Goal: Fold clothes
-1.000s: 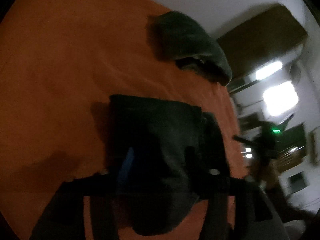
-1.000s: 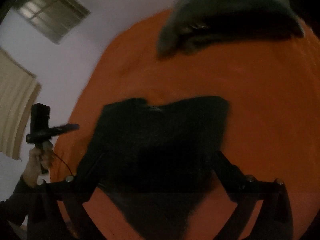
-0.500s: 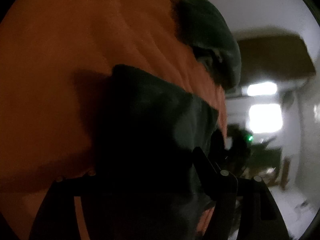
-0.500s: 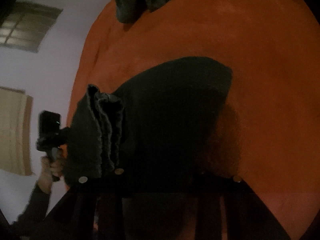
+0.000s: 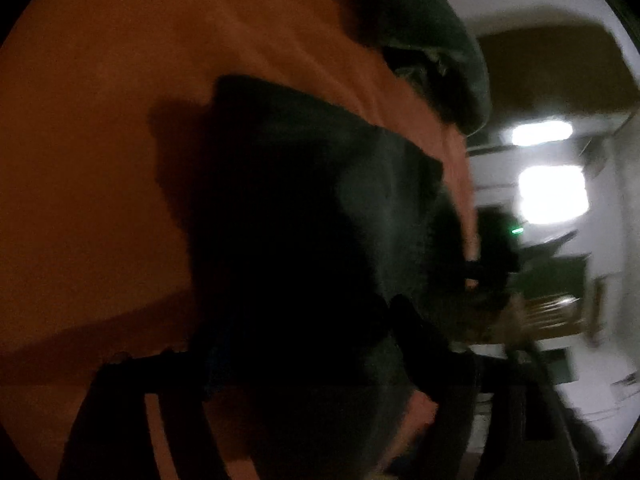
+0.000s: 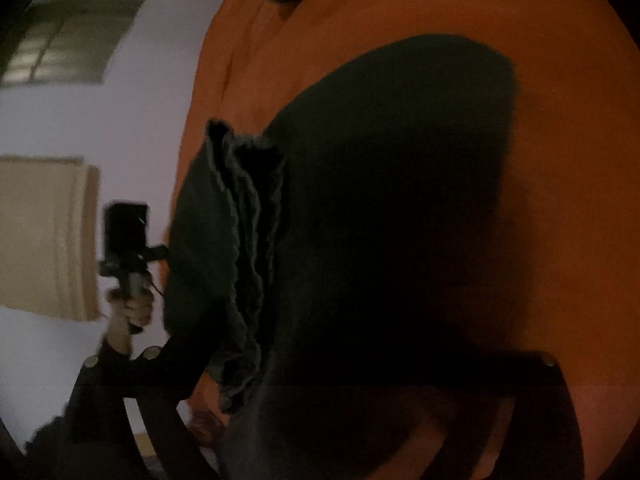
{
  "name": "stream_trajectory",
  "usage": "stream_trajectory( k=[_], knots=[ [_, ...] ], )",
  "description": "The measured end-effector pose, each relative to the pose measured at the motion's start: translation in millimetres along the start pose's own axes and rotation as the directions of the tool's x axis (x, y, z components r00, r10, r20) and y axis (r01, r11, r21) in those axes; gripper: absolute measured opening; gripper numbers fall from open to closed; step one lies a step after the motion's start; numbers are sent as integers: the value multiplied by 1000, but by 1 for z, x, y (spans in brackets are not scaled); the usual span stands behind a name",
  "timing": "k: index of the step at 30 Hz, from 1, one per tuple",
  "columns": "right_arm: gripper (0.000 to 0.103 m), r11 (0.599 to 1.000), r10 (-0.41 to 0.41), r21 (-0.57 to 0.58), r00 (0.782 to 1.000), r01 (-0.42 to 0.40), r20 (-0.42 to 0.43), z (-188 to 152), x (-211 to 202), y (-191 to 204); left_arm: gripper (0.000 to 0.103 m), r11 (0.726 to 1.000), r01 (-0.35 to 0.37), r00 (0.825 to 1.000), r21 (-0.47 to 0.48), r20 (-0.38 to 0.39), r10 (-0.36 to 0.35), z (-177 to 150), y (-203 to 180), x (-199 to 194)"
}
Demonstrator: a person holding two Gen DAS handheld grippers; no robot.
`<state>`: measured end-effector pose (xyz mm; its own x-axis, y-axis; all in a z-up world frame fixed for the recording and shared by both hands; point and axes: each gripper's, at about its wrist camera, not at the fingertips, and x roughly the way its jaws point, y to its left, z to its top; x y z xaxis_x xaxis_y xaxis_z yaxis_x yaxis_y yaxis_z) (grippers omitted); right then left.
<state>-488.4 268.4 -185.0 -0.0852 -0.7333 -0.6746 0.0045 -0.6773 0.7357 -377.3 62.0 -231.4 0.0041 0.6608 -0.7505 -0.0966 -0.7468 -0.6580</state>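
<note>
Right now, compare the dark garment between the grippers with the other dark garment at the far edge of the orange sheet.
The near garment is folded with stacked edges showing; the far garment is a rumpled heap. The near one looks blacker, the far one greyer. Both lie on the orange sheet.

We see a dark garment (image 6: 400,208) lying on the orange sheet (image 6: 568,160), its ribbed edge bunched near our left gripper (image 6: 124,236).
</note>
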Motion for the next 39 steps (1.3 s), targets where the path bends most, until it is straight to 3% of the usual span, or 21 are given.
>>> stream_trajectory(
  k=[4, 5, 6, 7, 11, 14, 16, 20, 23, 24, 26, 28, 29, 30, 32, 33, 34, 35, 36, 38, 39],
  knots=[
    [91, 998, -55, -31, 998, 55, 11, 4, 13, 11, 86, 988, -154, 987, 7, -46, 154, 7, 2, 15],
    [83, 997, -65, -34, 998, 66, 18, 4, 13, 11, 92, 983, -182, 982, 5, -52, 182, 8, 6, 14],
    [58, 996, -87, -29, 996, 88, 27, 4, 12, 10, 94, 981, -196, 979, -2, -53, 195, 9, 10, 12],
    [43, 995, -100, -12, 994, 101, 35, 4, 9, 4, 94, 984, -176, 984, -16, -42, 175, 8, 16, 9],
    [39, 999, -13, 46, 999, 11, 49, 8, 8, -14, 102, 992, -112, 994, -65, 2, 112, 8, 33, 11],
    [39, 998, 12, 54, 998, -16, 70, 9, 13, -17, 102, 990, 13, 990, -139, 139, 7, 14, 43, 10],
    [19, 998, -37, -46, 994, 42, 99, 3, 13, 8, 77, 993, 23, 972, -113, 234, 5, 11, 30, -3],
    [15, 949, -43, -295, 974, 110, 225, -7, -9, 91, 34, 998, -42, 950, 52, 312, 23, 5, -5, -27],
    [15, 834, -66, -503, 946, 227, 319, -25, -34, 163, 29, 982, -35, 917, 188, 396, -43, 4, -34, -56],
    [15, 778, -66, -564, 929, 277, 365, -36, -49, 185, 28, 971, -34, 897, 237, 435, -75, 2, -45, -71],
    [15, 611, -59, -677, 876, 411, 479, -68, -82, 228, 27, 926, -61, 819, 374, 549, -167, -17, -75, -112],
    [17, 274, -22, -731, 764, 625, 645, -125, -100, 255, 28, 848, -146, 726, 509, 637, -258, -44, -104, -150],
    [19, 60, 4, -694, 695, 717, 719, -156, -97, 251, 30, 786, -236, 695, 571, 665, -275, -66, -113, -162],
    [23, -161, 47, -611, 624, 775, 780, -188, -90, 243, 37, 723, -320, 677, 612, 682, -277, -86, -120, -171],
    [34, -517, 98, -442, 564, 733, 820, -238, -56, 197, 46, 642, -438, 734, 629, 663, -150, -117, -113, -160],
    [42, -657, 98, -377, 569, 653, 817, -257, -41, 162, 47, 601, -481, 762, 638, 644, -74, -129, -107, -149],
    [45, -746, 88, -339, 590, 573, 802, -271, -33, 133, 47, 553, -514, 789, 656, 615, 5, -140, -100, -134],
    [47, -836, 79, -292, 628, 464, 774, -288, -26, 96, 47, 478, -550, 813, 685, 570, 118, -157, -86, -113],
    [48, -912, 62, -230, 668, 340, 741, -307, -20, 56, 46, 390, -568, 823, 725, 515, 241, -178, -70, -92],
    [48, -983, -20, -150, 759, 103, 650, -348, -30, -16, 46, 236, -543, 806, 806, 421, 416, -226, -37, -67],
    [48, -994, -30, -102, 787, 42, 616, -364, -42, -38, 46, 181, -523, 786, 833, 388, 481, -251, -20, -66]
  ],
)
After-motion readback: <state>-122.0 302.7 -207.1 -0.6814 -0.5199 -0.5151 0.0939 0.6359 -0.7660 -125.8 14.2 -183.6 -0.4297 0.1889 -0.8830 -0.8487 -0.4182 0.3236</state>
